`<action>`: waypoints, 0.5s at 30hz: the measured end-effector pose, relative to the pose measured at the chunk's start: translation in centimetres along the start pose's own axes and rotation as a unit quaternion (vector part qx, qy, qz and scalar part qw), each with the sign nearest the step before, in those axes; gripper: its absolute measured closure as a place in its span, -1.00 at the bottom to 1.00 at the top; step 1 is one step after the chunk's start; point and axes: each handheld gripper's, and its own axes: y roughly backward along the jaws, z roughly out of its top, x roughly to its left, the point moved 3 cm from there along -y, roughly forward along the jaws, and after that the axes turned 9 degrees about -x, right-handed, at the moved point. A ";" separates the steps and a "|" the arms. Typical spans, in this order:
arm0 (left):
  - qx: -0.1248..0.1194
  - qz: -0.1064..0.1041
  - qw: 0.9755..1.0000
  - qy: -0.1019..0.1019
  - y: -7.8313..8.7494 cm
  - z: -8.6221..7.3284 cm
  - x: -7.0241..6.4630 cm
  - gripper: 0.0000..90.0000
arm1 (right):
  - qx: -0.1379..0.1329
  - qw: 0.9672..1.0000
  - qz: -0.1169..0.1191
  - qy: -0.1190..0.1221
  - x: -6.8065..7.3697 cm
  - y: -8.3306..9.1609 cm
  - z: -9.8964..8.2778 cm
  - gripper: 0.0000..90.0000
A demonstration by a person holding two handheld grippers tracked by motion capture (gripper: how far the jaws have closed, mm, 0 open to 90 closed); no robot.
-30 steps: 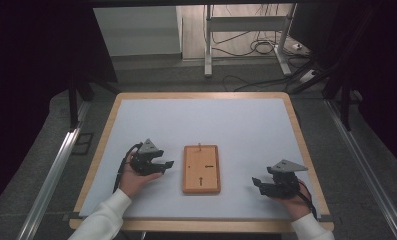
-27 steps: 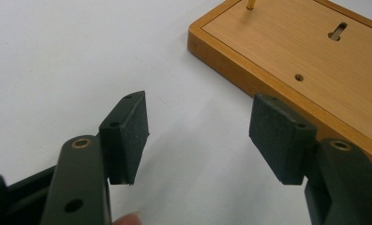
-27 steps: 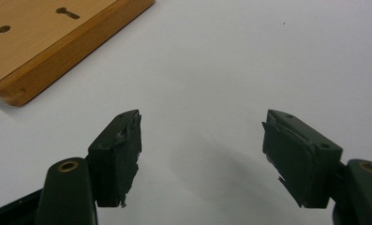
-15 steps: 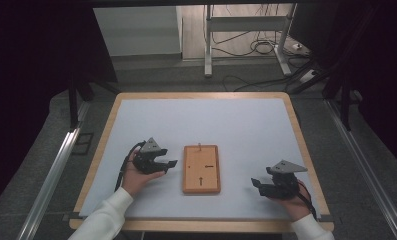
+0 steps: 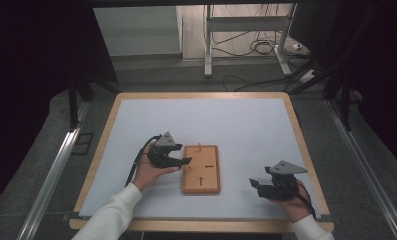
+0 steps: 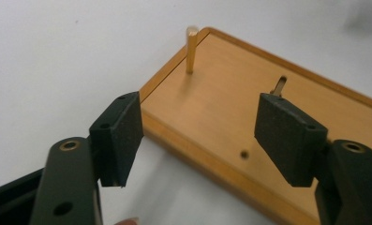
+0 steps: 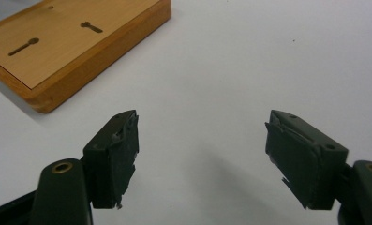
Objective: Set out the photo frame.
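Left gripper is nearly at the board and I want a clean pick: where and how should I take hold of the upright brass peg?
Probably grip the brass peg on its bare shaft, above the wooden board. It stands upright near the board's corner, so bring the open left gripper in level from the board's edge, one pad on each side. Its jaws have just been opening, nothing between them.

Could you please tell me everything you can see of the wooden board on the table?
The wooden board is a flat, light-brown rectangle with rounded corners and a darker raised-looking rim. It lies flat on the white table top, near the front edge, between the two tools. A thin brass-coloured peg stands upright near one short end. Its face also carries two keyhole-shaped slots and a small round hole. The left tool is at its left edge with open jaws, gripping nothing; whether it touches the board is unclear.
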 end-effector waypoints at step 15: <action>-0.001 -0.008 1.000 -0.016 -3.7 2.1 -0.2 -0.25 | 0.002 1.000 0.007 0.007 0.2 0.0 0.0 -0.46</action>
